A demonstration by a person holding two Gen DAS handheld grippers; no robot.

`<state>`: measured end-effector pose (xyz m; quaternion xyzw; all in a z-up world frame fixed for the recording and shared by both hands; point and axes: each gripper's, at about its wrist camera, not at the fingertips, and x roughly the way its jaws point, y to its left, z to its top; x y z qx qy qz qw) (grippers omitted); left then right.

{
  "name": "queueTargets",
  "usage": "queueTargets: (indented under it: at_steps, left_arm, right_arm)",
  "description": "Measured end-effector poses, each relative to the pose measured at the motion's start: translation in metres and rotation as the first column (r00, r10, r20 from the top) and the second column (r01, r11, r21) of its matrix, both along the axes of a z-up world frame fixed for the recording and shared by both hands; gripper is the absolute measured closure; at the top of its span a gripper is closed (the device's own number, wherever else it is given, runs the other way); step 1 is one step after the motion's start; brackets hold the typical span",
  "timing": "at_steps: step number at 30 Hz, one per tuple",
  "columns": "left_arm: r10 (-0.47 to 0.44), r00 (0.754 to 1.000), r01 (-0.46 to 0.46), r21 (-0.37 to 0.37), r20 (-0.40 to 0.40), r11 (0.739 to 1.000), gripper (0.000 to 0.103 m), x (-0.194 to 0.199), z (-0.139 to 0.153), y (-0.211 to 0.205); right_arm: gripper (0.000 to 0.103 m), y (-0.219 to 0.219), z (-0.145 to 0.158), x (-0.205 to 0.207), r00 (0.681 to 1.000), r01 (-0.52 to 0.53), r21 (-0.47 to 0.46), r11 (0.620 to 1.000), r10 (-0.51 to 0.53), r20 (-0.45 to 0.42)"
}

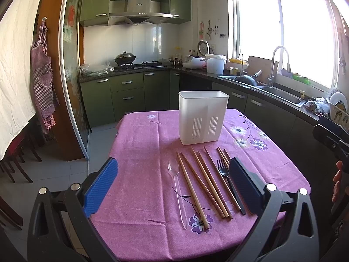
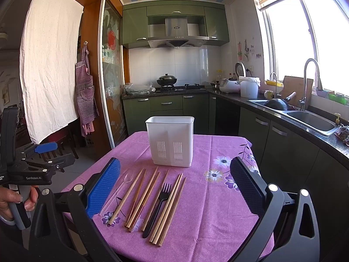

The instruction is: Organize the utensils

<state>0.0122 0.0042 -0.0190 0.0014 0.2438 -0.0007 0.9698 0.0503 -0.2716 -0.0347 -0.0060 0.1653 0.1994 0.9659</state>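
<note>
Your left tongs (image 1: 173, 184) and right tongs (image 2: 174, 184) each had a black triangulated frame with silver round screws, carrying one bright blue ribbed pad (image 2: 102, 187) and one dark navy pad (image 2: 246, 187). The left unit's black body read "GenRobot.AI" (image 2: 33, 178); its handle (image 2: 20, 209) was grey and black.

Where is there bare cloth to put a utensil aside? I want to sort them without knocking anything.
Free: the tablecloth left of the white holder and clear spoon, and right of the chopsticks by the flower print. Crowded: the row with the black fork in front of the holder.
</note>
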Motion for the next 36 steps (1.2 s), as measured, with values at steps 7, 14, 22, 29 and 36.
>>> queueTargets:
  at_steps: [7,14,22,29,36]
  left_arm:
    - [0.002,1.0,-0.002,0.0,-0.004,1.0,0.006,0.001,-0.001,-0.001]
    - [-0.011,0.995,0.009,-0.019,-0.097,1.0,0.006,0.029,-0.012,0.002]
    - [-0.037,0.942,-0.012,-0.143,-0.333,0.99,0.006,0.107,-0.044,0.008]
    - [-0.045,0.9,0.03,-0.041,-0.433,0.999,0.006,0.157,-0.066,-0.029]
    - [-0.015,0.838,0.014,-0.006,-0.545,1.0,0.036,0.184,-0.085,-0.031]
  right_arm:
    - [0.004,0.0,-0.003,0.003,1.0,0.002,-0.001,1.0,-0.002,-0.004]
    - [0.004,0.003,-0.008,0.023,0.998,0.003,-0.036,0.999,-0.005,-0.055]
    - [0.004,0.012,-0.029,0.089,0.968,0.077,-0.209,0.975,-0.123,-0.219]
    - [0.004,0.018,-0.053,0.15,0.936,0.026,-0.251,0.968,-0.112,-0.333]
    - [0.008,0.017,-0.064,0.171,0.927,0.012,-0.247,0.969,-0.103,-0.361]
